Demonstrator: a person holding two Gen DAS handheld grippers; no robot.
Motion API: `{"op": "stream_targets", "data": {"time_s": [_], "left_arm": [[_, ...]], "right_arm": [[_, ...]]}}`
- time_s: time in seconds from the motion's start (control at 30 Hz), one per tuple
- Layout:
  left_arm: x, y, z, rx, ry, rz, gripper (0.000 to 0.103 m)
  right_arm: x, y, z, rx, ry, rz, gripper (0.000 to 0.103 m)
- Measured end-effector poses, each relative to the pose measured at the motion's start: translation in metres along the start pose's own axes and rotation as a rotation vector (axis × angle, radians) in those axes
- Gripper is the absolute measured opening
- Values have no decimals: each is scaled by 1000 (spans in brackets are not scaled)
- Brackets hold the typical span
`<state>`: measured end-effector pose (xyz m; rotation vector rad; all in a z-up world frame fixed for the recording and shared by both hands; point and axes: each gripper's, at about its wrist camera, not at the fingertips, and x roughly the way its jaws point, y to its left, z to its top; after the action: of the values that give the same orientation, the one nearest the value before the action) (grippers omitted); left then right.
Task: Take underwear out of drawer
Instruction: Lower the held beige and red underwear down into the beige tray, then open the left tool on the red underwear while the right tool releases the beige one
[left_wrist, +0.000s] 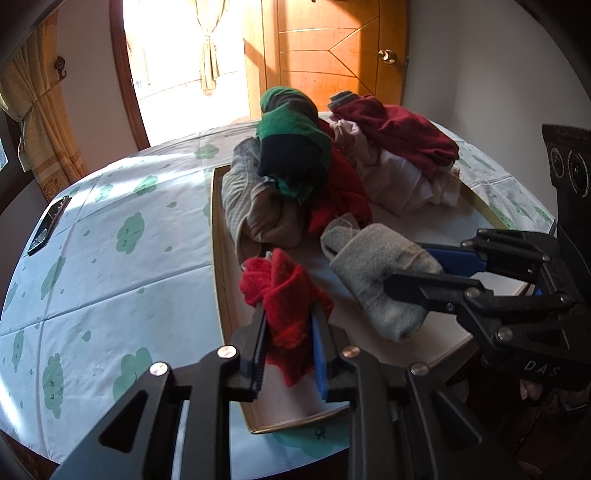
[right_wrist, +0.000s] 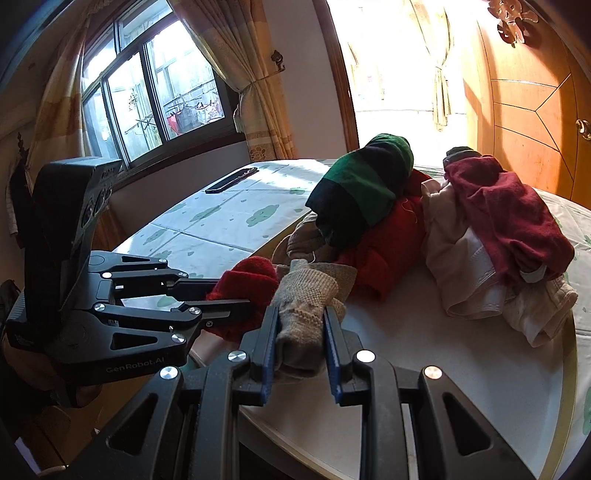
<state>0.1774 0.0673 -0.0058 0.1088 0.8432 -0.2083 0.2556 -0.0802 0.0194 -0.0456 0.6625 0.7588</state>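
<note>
An open wooden drawer (left_wrist: 216, 229) lies on a bed and holds a heap of clothes. My left gripper (left_wrist: 290, 314) is shut on a crumpled red garment (left_wrist: 284, 291) just above the drawer's near left corner. To its right, my right gripper (left_wrist: 406, 266) is shut on a grey-beige knitted garment (left_wrist: 373, 266) that hangs over the drawer's white bottom. The right wrist view shows the same grip: the right gripper (right_wrist: 301, 314) clamps the grey knit (right_wrist: 303, 291), with the left gripper (right_wrist: 232, 293) and the red garment (right_wrist: 251, 277) beside it on the left.
Further back in the drawer lie a green-and-black garment (left_wrist: 291, 136), a dark red one (left_wrist: 399, 129), a beige one (left_wrist: 255, 206) and pale pink pieces (right_wrist: 465, 273). A phone (left_wrist: 50, 225) rests on the cloud-print sheet (left_wrist: 110, 258). A wooden door (left_wrist: 332, 55) stands behind.
</note>
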Motion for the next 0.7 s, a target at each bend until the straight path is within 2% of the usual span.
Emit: {"op": "stream_targets", "data": {"time_s": [0.27,0.43,0.7], "left_arm": [[2,4,-4,1,-1,0,24],[2,8,-7,-5,-1,1,29],[1,8,-9,3,-4,1,30]], "right_arm": [[6,4,-7,-11,34,5,26],[8,11,-6,-40,39,-2,27],[8,9,-5,-36,43,-2,28]]}}
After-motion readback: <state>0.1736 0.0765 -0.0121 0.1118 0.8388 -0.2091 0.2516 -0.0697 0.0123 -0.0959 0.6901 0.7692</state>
